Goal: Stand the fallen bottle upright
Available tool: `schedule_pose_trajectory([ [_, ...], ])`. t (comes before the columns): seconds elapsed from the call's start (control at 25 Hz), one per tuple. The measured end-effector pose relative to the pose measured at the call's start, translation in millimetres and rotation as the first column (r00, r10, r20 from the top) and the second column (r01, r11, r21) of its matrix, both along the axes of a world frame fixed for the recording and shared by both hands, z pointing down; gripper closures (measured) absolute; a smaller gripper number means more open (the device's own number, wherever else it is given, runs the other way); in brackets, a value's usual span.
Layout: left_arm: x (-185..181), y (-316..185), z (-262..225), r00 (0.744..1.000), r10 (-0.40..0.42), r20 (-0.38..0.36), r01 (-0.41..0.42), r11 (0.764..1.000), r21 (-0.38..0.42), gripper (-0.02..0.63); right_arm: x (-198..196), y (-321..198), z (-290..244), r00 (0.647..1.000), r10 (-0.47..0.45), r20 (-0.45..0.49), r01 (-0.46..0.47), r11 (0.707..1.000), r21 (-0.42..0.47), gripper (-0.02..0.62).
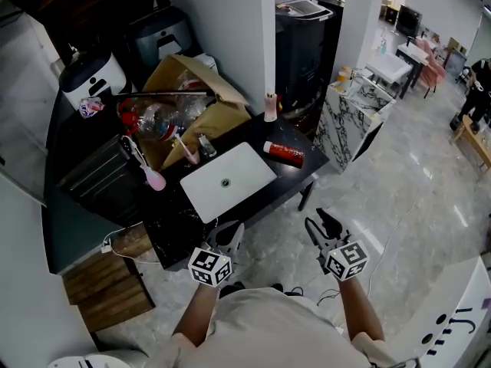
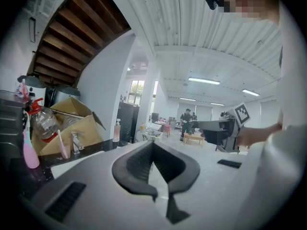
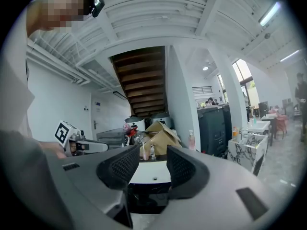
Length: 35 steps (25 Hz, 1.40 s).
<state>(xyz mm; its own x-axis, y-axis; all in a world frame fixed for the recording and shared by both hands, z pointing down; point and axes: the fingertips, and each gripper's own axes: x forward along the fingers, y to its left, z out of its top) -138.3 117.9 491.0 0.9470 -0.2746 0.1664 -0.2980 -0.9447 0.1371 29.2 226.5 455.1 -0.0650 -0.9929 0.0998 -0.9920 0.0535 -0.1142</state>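
We keep right gripper point(image 1: 318, 222) fingers apart, empty, ready for the fallen bottle point(image 1: 285, 152) lying at 11 o'clock on the tabletop point(image 1: 173, 209); left gripper point(image 1: 230, 234) fingers together, just idle.

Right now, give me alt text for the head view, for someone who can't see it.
A red bottle lies on its side on a black counter, right of a white sink. Nearer the person, over the floor, the left gripper is shut and the right gripper open, both empty.
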Motion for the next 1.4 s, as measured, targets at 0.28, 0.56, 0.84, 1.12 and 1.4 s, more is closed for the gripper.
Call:
schedule_pose_trajectory([
  [0.28, 2.6, 10.7, 8.4, 1.0, -0.022, 0.007, 0.022, 1.0, -0.01, 0.598, 5.7, 7.8, 4.8, 1.0, -0.01, 0.006, 0.01, 1.0, 0.001, 0.356],
  [0.56, 10.4, 16.0, 9.6, 0.999, -0.032, 0.012, 0.032, 0.999, -0.009, 0.598, 14.2, 17.2, 8.1, 1.0, -0.024, 0.01, 0.024, 1.0, 0.002, 0.332],
  [0.84, 22.2, 14.6, 13.0, 0.999, -0.029, 0.014, 0.03, 0.999, -0.017, 0.598, 27.5, 18.3, 13.2, 1.0, -0.008, 0.018, 0.008, 1.0, -0.003, 0.316],
  [1.12, 36.6, 1.4, 16.2, 0.999, -0.016, 0.035, 0.016, 1.0, -0.003, 0.598, 39.7, 4.6, 19.0, 0.999, 0.002, 0.032, -0.001, 1.0, -0.019, 0.316],
  [1.4, 64.1, -39.1, 19.5, 0.999, 0.001, 0.035, 0.0, 1.0, -0.01, 0.598, 64.7, -31.1, 27.7, 0.999, 0.021, 0.025, -0.02, 0.998, -0.051, 0.316],
])
